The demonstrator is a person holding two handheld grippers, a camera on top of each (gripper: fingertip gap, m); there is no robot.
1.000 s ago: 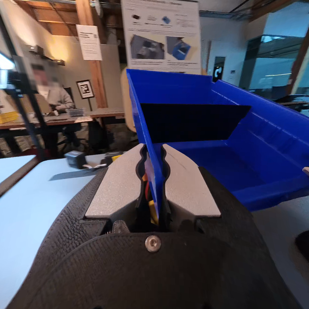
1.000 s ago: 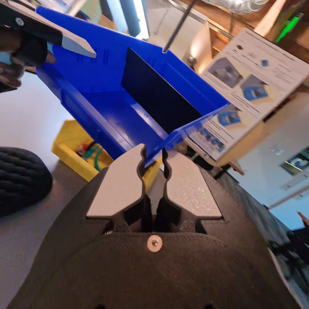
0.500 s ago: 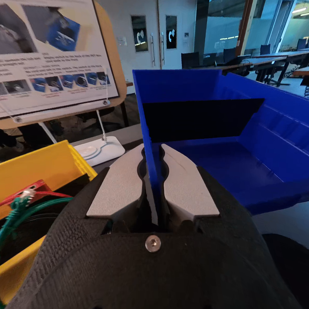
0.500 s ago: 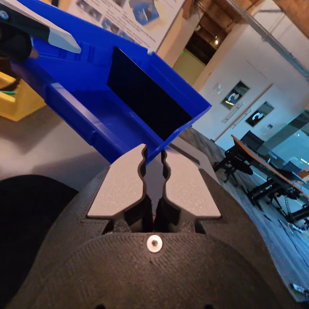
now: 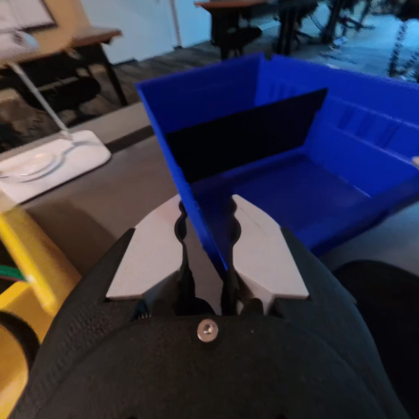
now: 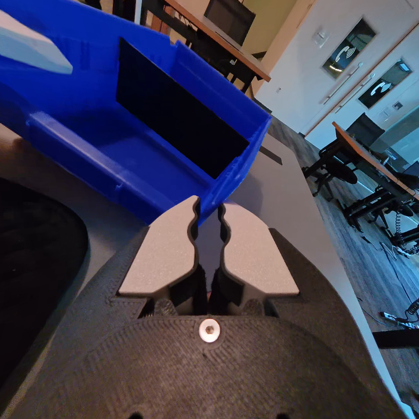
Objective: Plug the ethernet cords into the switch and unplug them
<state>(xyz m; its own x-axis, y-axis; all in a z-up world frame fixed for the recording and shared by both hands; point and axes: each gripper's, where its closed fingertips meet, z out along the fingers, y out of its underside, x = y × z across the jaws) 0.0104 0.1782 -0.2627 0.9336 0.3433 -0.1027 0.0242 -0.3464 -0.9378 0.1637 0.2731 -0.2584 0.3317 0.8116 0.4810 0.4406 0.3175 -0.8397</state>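
Between the fingers of the left tool (image 5: 206, 204) runs the side wall of a blue plastic bin (image 5: 294, 192), but the fingers stand apart with a clear gap on the wall's left side, so the grip is loose or released; the wall lies against the right finger only. Across the bin stands a black divider panel (image 5: 244, 140), and the compartment in front of it shows only bare blue floor. At the left edge of this view sits a yellow bin (image 5: 29, 249) with a bit of green ethernet cord (image 5: 10, 272) showing inside it; the switch is not seen in either view. Beyond lies a white stand base (image 5: 49, 161) on the grey counter (image 5: 102, 199). From the right wrist view, the right tool (image 6: 209, 201) has its fingers narrowly parted at the bin's opposite wall (image 6: 226, 181), whose lower edge dips just between the fingertips; whether they pinch it cannot be told. The left tool's grey finger (image 6: 34, 54) shows at the bin's far rim.
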